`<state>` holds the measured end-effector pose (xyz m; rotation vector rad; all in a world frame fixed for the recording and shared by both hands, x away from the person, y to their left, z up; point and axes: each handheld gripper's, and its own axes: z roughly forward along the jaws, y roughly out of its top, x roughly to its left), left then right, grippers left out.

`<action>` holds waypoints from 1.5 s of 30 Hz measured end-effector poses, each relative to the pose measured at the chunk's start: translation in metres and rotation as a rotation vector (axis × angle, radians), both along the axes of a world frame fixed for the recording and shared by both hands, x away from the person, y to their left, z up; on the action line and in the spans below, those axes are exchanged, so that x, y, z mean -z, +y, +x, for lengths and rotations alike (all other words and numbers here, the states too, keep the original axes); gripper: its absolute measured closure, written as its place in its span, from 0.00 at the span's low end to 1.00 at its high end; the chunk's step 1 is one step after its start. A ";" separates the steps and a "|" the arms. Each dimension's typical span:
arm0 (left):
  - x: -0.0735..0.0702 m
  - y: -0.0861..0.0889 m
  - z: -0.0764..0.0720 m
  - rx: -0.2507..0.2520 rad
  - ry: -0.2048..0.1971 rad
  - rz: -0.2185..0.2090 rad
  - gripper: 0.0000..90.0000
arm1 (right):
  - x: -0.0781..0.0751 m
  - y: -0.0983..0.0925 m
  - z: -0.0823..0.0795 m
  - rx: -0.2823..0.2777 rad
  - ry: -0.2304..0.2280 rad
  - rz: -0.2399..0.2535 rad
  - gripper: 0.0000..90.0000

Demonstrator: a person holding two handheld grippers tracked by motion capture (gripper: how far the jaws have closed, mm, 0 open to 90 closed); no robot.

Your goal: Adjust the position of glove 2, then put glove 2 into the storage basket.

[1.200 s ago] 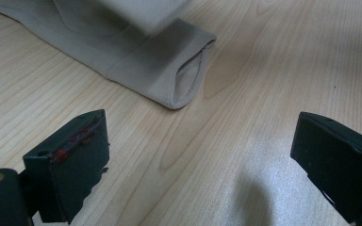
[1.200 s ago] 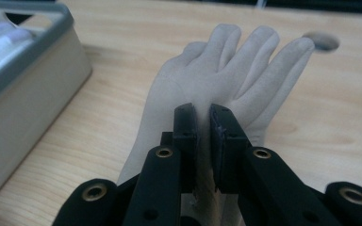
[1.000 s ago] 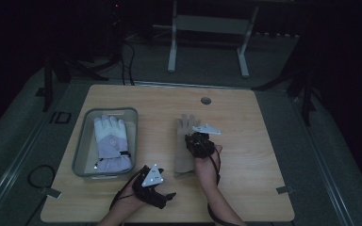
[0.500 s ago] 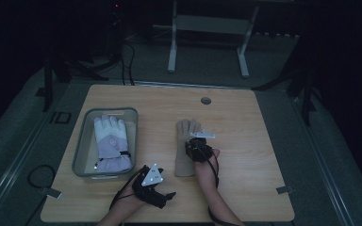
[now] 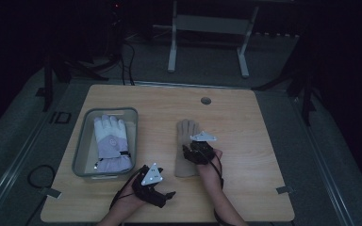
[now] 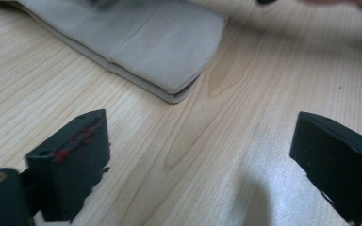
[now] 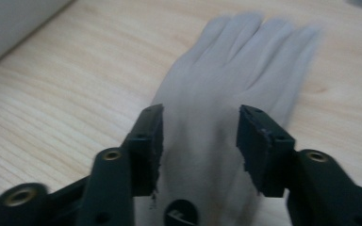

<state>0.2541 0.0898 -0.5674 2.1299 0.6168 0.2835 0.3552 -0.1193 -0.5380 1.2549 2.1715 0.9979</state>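
Sorting gloves: one white and lilac glove (image 5: 109, 141) already lies flat in the grey bin (image 5: 81, 150) at the left of the table (image 5: 254, 141); the tan glove (image 5: 186, 141) is out on the bare wood near the middle, fingers pointing away from the person.
Work in hand: judging by where things lie, the tan glove is the piece left to deal with, and whether it is meant for the bin I cannot say for sure.
Right gripper (image 7: 200, 136): it sits low over the palm of the tan glove (image 7: 235, 84), its jaws have just been opening and stand part-way apart, with the glove beneath and between them but the pads not pressing on it.
Left gripper (image 6: 202, 155): jaws spread wide with nothing but wood between them, close to the table's near edge, the cuff of the tan glove (image 6: 169, 42) a little ahead.
Left to do: a fresh hold on the tan glove, then its move.
Hard to make out: the high view is dim; the right gripper view is blurred at the glove's fingertips; the right gripper covers the glove's thumb side in the high view.
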 end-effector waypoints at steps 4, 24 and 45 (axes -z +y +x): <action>0.001 0.000 0.001 -0.002 0.001 0.018 0.08 | -0.015 -0.014 0.003 -0.042 0.023 0.057 0.35; -0.005 -0.006 0.005 -0.048 0.074 -0.086 0.10 | -0.033 -0.058 0.007 -0.214 0.024 0.114 0.16; -0.018 -0.045 0.038 0.097 -0.122 0.120 0.18 | -0.027 -0.048 0.070 -0.164 0.142 0.113 0.18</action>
